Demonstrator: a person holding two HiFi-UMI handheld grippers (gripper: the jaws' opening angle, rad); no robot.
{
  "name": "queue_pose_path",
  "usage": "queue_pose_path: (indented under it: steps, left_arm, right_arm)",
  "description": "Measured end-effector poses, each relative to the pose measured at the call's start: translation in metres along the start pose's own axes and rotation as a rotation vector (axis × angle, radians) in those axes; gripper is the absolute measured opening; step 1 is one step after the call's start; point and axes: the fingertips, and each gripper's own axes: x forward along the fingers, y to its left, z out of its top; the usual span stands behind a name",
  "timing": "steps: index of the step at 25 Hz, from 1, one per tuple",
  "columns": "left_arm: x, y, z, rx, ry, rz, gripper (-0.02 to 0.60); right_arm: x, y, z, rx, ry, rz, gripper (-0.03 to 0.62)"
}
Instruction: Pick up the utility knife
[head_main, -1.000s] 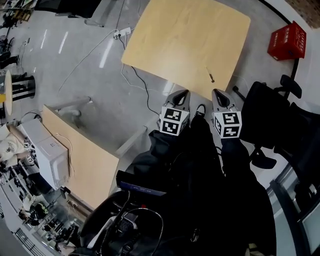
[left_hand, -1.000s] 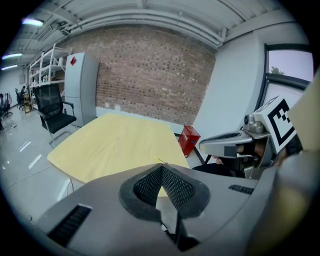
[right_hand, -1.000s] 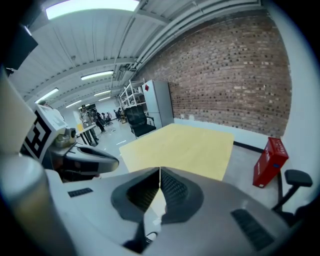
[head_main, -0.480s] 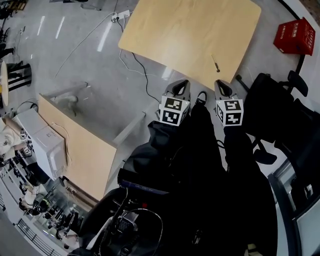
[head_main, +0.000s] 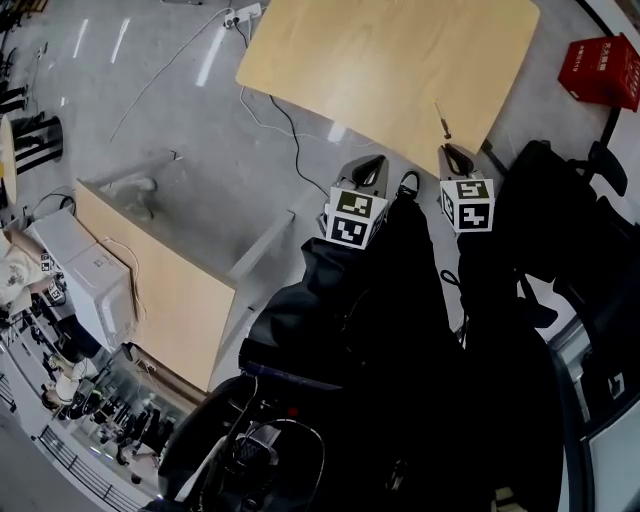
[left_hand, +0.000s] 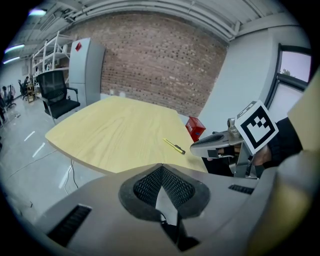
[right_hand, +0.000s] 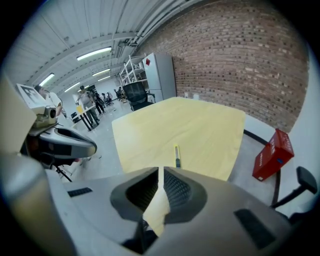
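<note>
Pale-wood desk (head_main: 165, 295): far left of the head view, on the grey floor, well apart from the table.
White box (head_main: 95, 285): on the desk's left end.
Cable (head_main: 283, 135): black, trails over the floor from the table's left edge towards the left gripper.
Left gripper (head_main: 372, 165): held off the table's near edge, over the floor, pointing at the table. In its own view (left_hand: 161, 170) the jaws are pressed together at the tips, with nothing between them. Its marker cube (head_main: 352, 217) faces up.
Sleeves (head_main: 400, 330): dark, behind both grippers.
Table (head_main: 380, 60): light wood with rounded corners. The top is bare except for the knife.
Knife (head_main: 441, 120): yellow, slim, with a dark end. It lies flat on the table near the near right edge, just ahead of the right gripper and untouched. It shows right of centre in the left gripper view (left_hand: 174, 146) and straight ahead of the jaws in the right gripper view (right_hand: 176, 155).
Right gripper (head_main: 452, 152): at the table's edge, nose near the knife but apart from it. In its own view (right_hand: 160, 172) the jaws are closed tip to tip and hold nothing.
Crate (head_main: 605, 68): red, on the floor beyond the table's right side.
Chair (head_main: 560, 220): black, right of the right gripper.
</note>
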Motion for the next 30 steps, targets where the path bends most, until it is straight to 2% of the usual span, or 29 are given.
queue_pose_path:
  steps: [20, 30]
  left_arm:
    - [0.015, 0.024, -0.001, -0.027, 0.029, 0.025, 0.002]
    - [0.019, 0.027, -0.001, -0.029, 0.035, 0.027, 0.002]
  right_arm:
    - [0.044, -0.032, 0.013, -0.062, 0.073, -0.022, 0.092]
    - [0.058, -0.037, -0.002, -0.075, 0.14, -0.03, 0.092]
